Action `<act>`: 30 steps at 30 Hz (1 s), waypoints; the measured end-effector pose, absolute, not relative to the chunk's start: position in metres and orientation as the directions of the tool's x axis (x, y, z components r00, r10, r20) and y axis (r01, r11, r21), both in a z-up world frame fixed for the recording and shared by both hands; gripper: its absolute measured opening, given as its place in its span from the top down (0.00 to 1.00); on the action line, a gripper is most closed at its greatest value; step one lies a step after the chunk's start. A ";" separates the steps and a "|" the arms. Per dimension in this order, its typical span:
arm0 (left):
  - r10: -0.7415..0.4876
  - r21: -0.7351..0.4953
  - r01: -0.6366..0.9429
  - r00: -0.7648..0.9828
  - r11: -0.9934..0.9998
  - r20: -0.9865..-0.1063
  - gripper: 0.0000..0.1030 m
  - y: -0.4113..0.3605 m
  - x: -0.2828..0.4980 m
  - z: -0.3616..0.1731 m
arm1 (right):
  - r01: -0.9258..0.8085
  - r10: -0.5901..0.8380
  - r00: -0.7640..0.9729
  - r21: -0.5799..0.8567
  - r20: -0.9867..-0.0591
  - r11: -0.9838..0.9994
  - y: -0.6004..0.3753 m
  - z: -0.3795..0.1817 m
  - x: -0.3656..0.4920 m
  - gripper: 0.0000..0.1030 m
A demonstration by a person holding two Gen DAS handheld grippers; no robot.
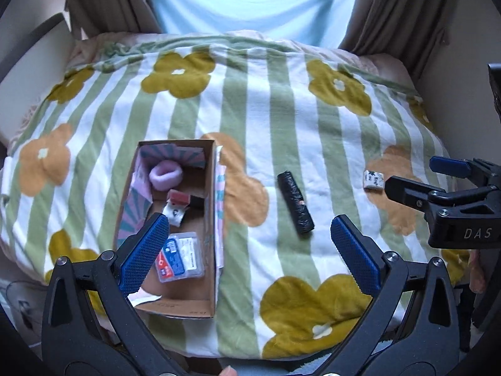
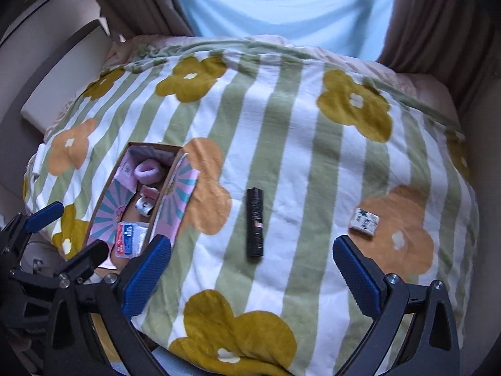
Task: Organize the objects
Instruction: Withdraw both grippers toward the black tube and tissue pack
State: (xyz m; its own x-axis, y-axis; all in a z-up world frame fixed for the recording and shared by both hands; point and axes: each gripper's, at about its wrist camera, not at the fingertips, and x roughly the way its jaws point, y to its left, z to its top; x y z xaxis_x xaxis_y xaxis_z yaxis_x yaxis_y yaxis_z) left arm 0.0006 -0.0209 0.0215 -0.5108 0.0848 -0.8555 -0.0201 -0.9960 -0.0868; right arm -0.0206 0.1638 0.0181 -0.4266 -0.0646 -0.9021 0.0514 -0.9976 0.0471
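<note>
An open cardboard box [image 1: 210,219] [image 2: 108,177] lies on the flowered blanket at left. It holds a pink fluffy ring [image 1: 165,172] [image 2: 149,169], a small red item [image 1: 179,196], a white patterned piece [image 1: 173,213] and a clear packet with a blue-red label [image 1: 180,258] [image 2: 126,241]. A black roll [image 1: 296,202] [image 2: 255,221] lies on the blanket to the right of the box. A small white patterned block [image 1: 373,181] [image 2: 364,221] lies further right. My left gripper [image 1: 250,247] is open and empty above the box's near end. My right gripper [image 2: 250,266] is open and empty, just short of the black roll.
The green-striped flowered blanket [image 1: 281,109] covers a bed or cushion. A person in a light blue shirt [image 1: 250,0] sits at the far side, between brown curtains [image 1: 407,9]. A white board [image 2: 62,72] stands at the left edge.
</note>
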 end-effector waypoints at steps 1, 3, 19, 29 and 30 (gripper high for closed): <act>0.091 -0.085 -0.036 -0.511 -0.996 -0.855 0.00 -0.015 -0.001 0.021 | 0.022 -0.035 -0.445 0.029 -0.895 -0.999 0.174 0.020 -0.014 0.00; 0.118 -0.097 -0.069 -0.507 -0.993 -0.854 0.00 -0.006 -0.004 0.018 | -0.025 0.006 -0.463 0.007 -0.886 -1.000 0.192 0.022 -0.001 0.00; 0.213 -0.172 -0.135 -0.403 -0.976 -0.890 0.01 0.038 -0.040 -0.018 | -0.255 0.096 -0.459 0.027 -0.883 -0.967 0.270 -0.001 0.027 0.00; 0.175 -0.157 -0.084 -0.285 -0.984 -0.942 0.03 0.070 -0.091 -0.095 | -0.282 0.106 -0.398 0.011 -0.911 -0.959 0.319 -0.067 -0.013 0.00; 0.173 -0.158 -0.078 -0.270 -0.984 -0.947 0.06 0.074 -0.097 -0.107 | -0.287 0.107 -0.392 0.011 -0.914 -0.958 0.326 -0.078 -0.019 0.00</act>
